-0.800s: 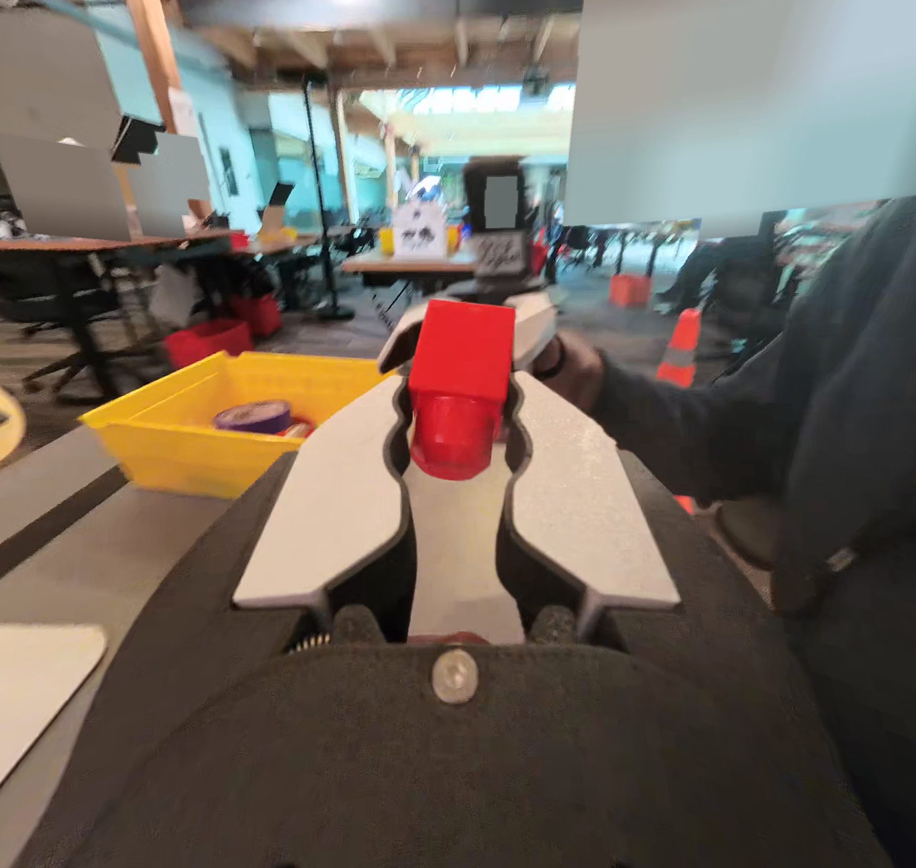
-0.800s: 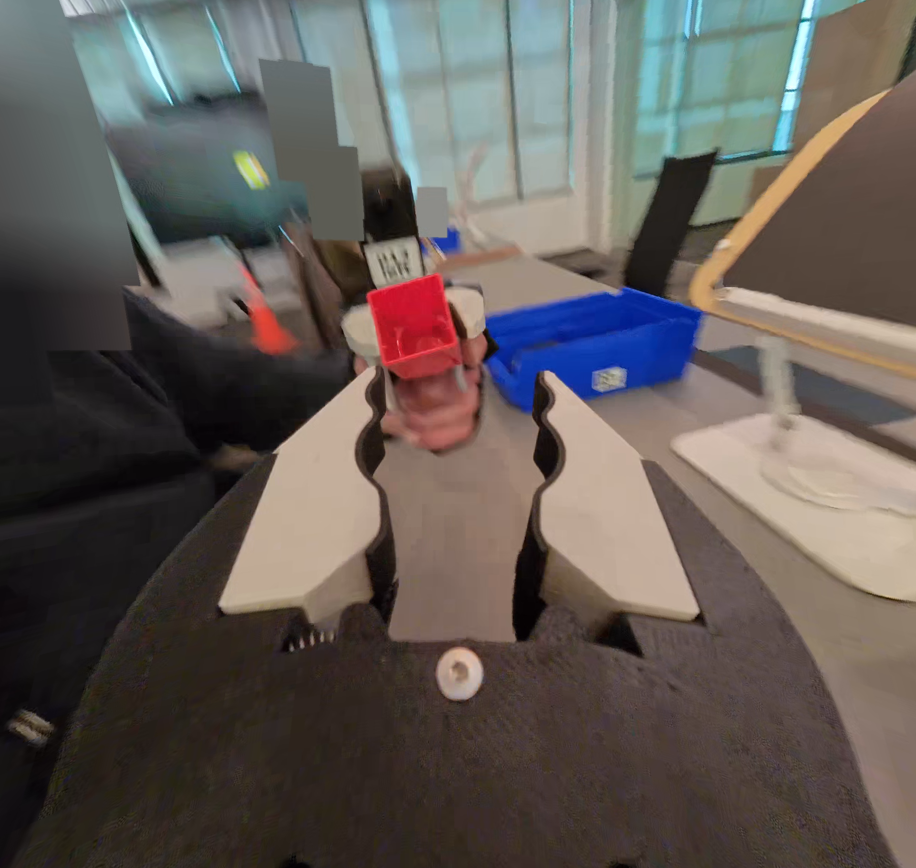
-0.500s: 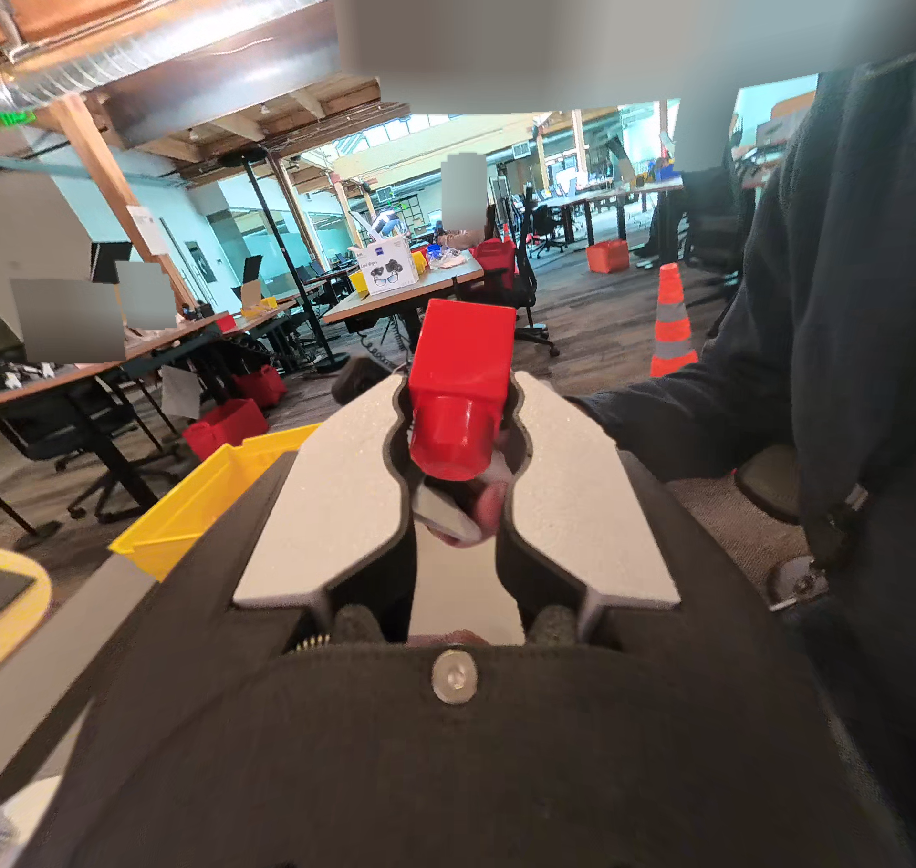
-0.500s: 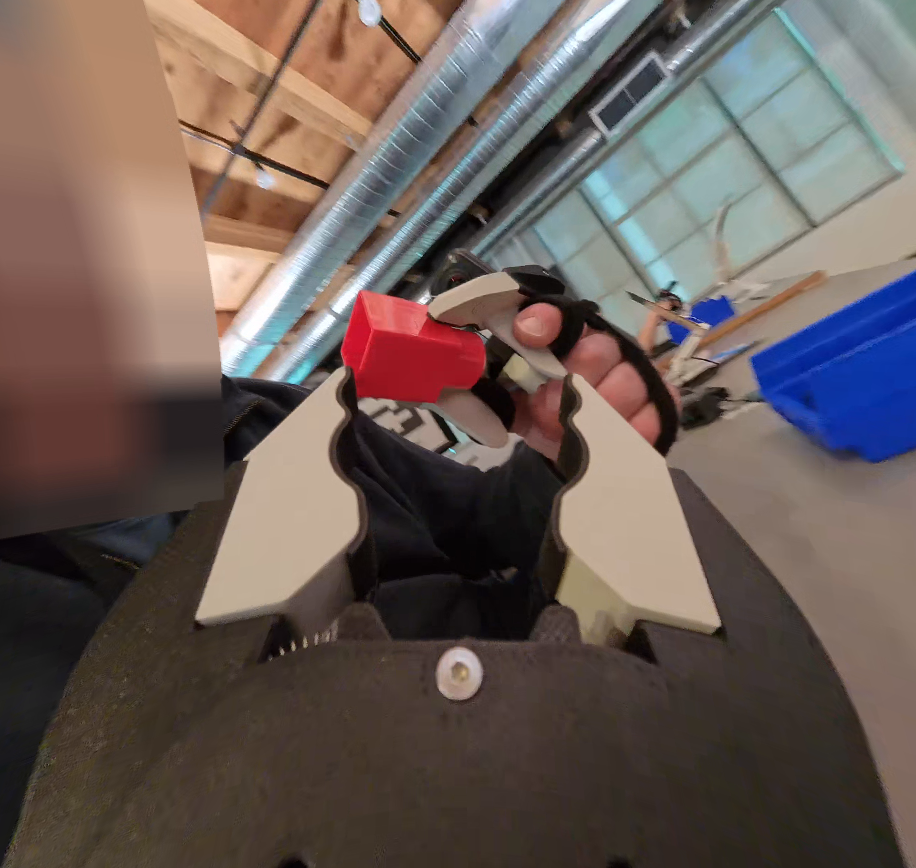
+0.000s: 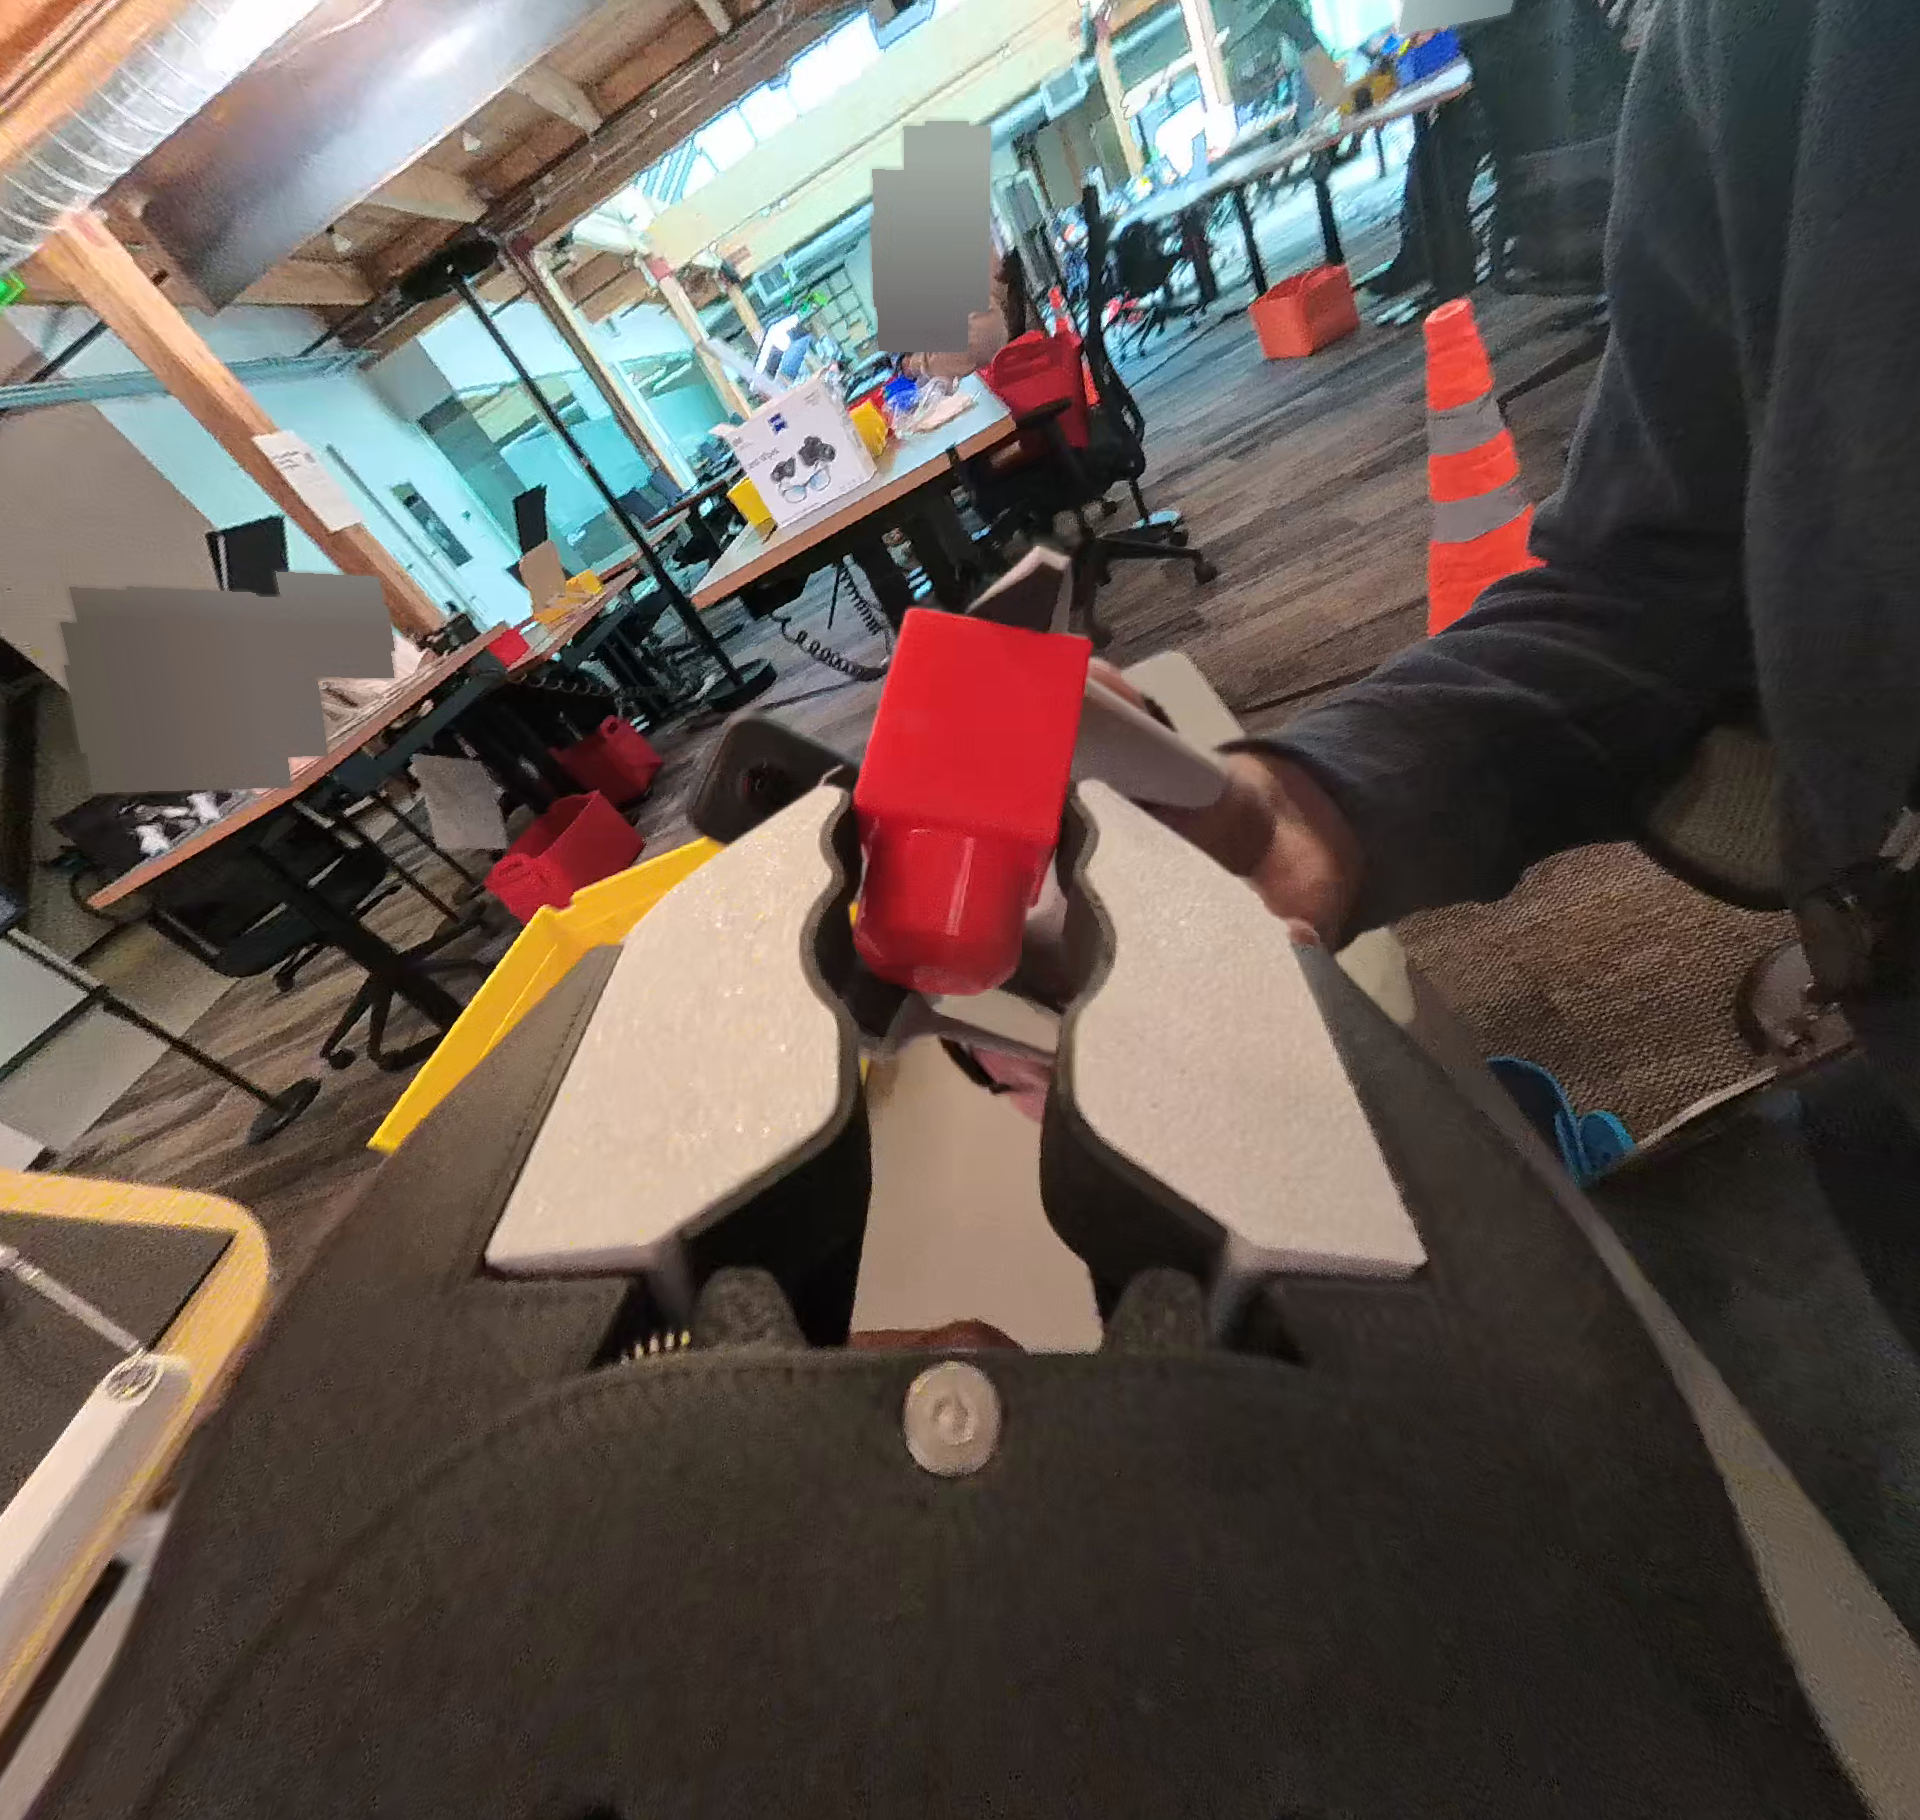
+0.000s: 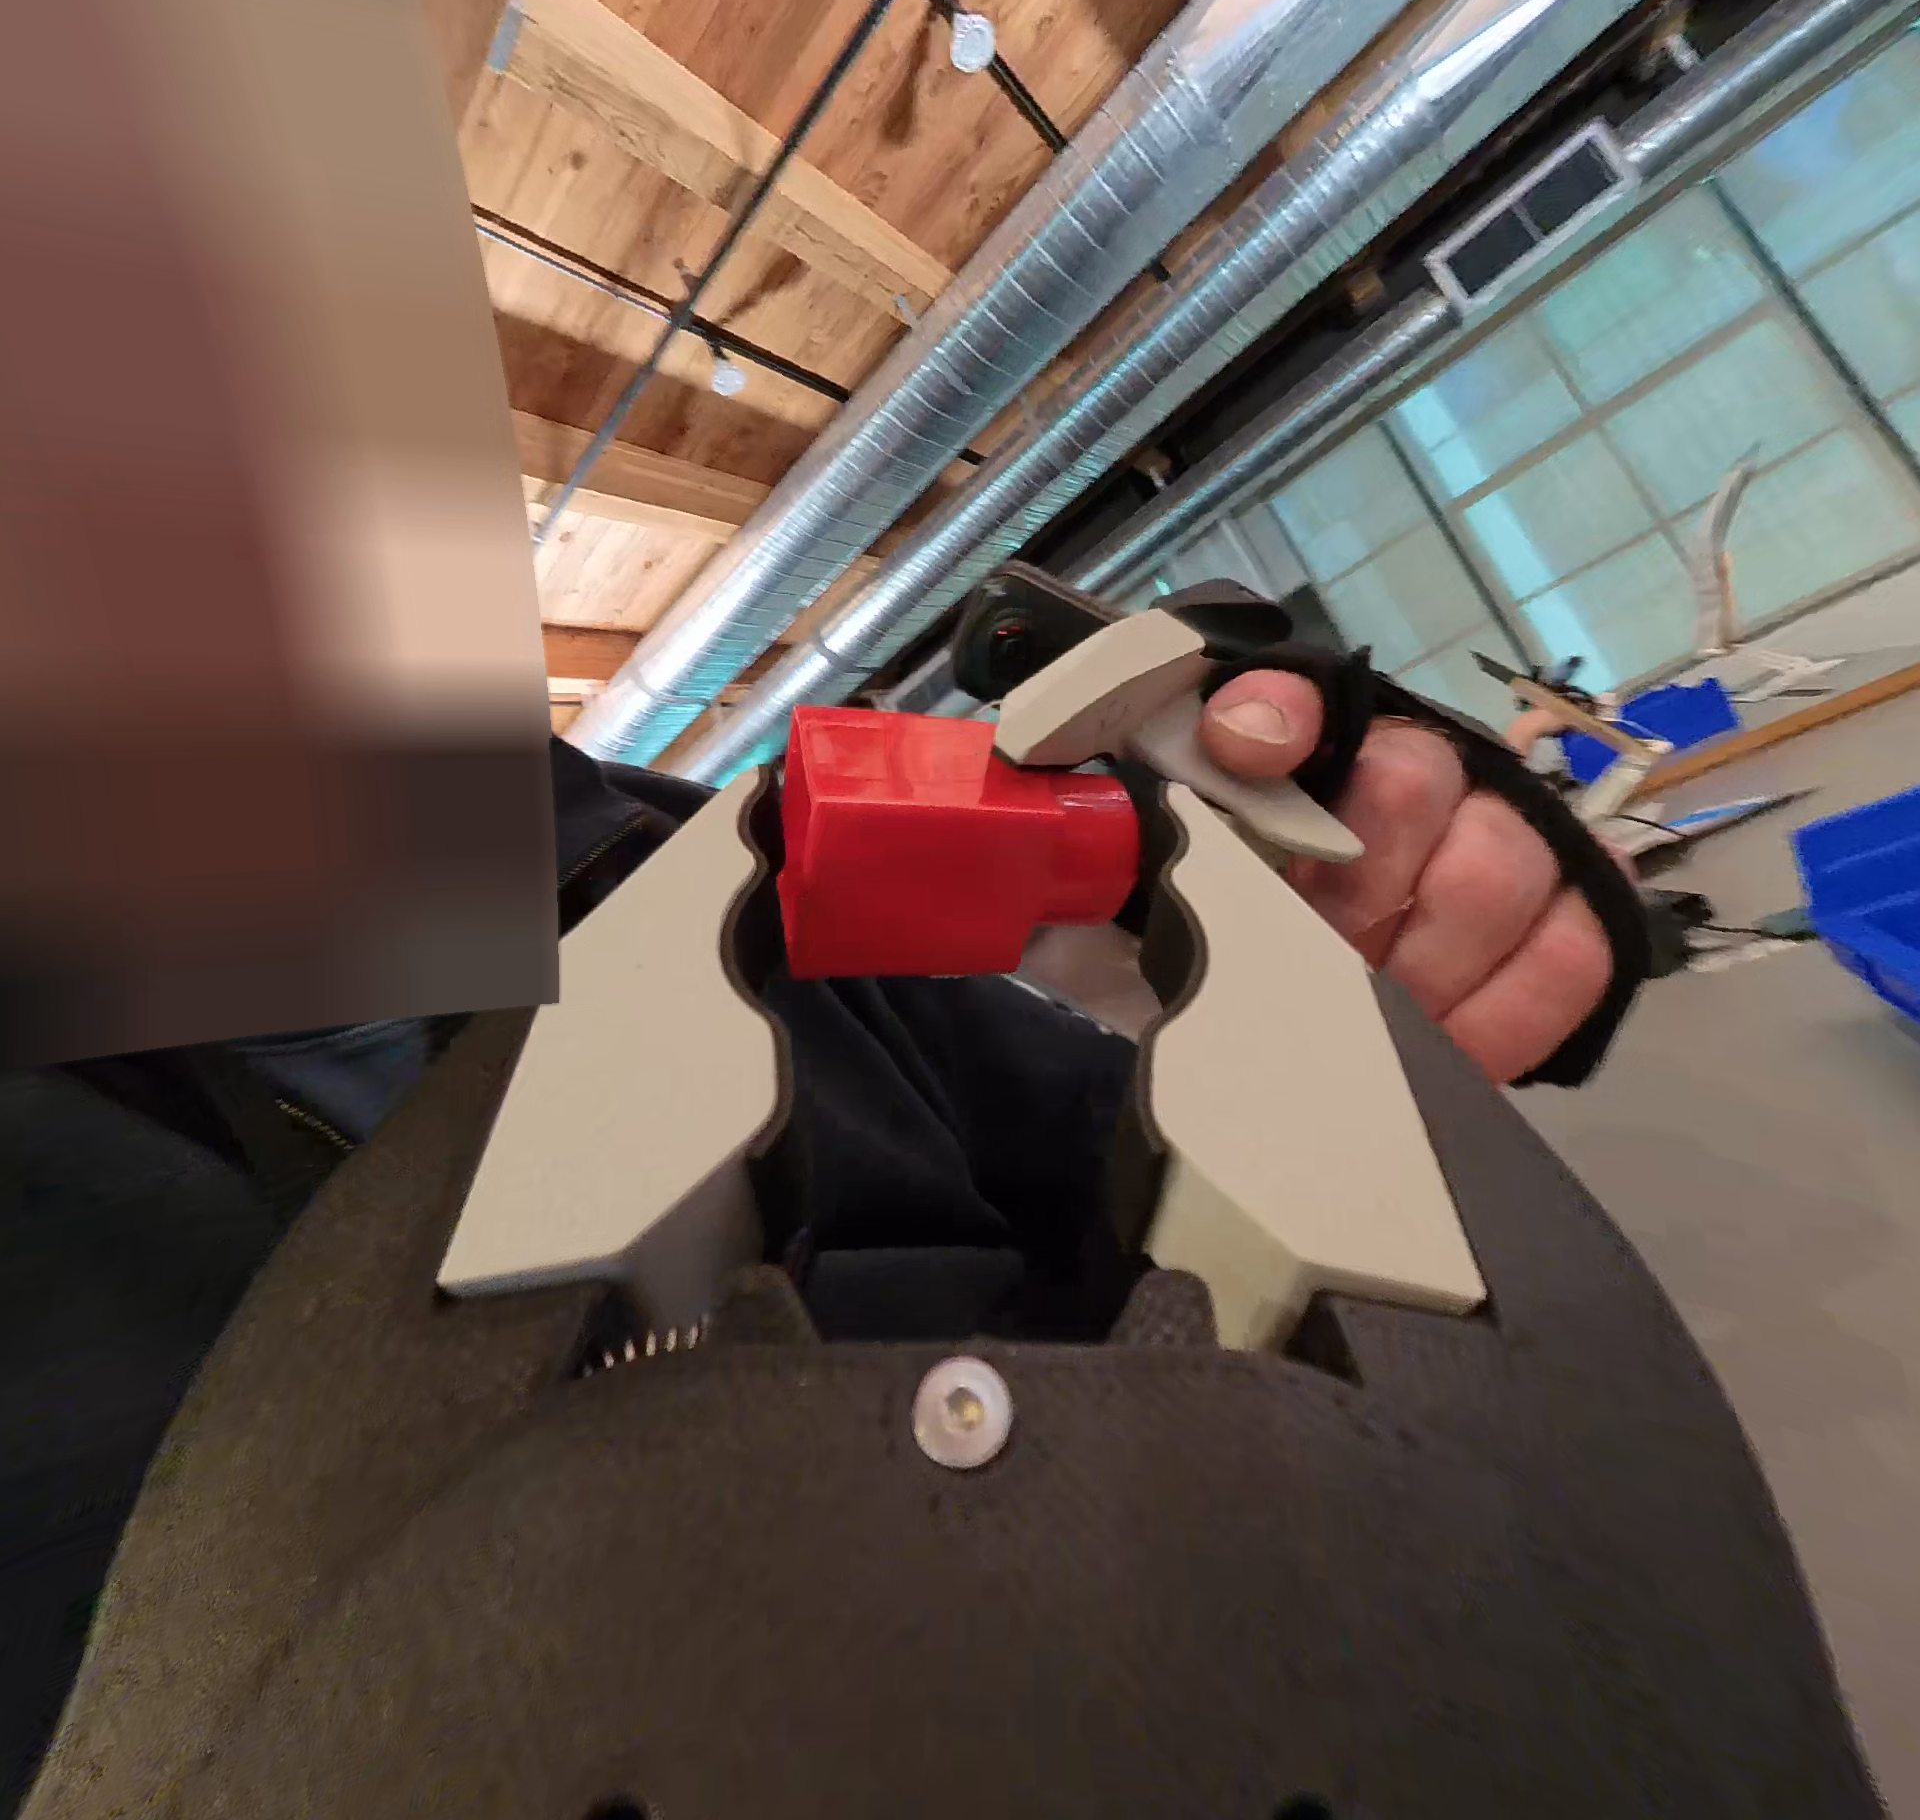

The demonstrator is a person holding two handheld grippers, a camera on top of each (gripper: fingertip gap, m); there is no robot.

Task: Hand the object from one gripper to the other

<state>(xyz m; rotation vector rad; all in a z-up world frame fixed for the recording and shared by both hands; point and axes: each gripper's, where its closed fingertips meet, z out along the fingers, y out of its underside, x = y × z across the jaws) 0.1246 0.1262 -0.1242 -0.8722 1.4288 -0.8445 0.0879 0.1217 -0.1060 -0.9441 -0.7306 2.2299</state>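
The left gripper (image 5: 956, 897) pinches the round end of the red block (image 5: 961, 794). The block's square end juts beyond its tips, between the spread fingers of the right gripper (image 6: 961, 856). Beyond the block stands an orange cone (image 5: 1470, 461).

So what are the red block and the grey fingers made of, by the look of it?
Red block: likely hard plastic, glossy, with sharp moulded edges and light glints. Grey fingers: rigid, matte and finely grainy, probably printed or coated plastic, with dark, possibly rubbery, lining along their wavy inner edges.
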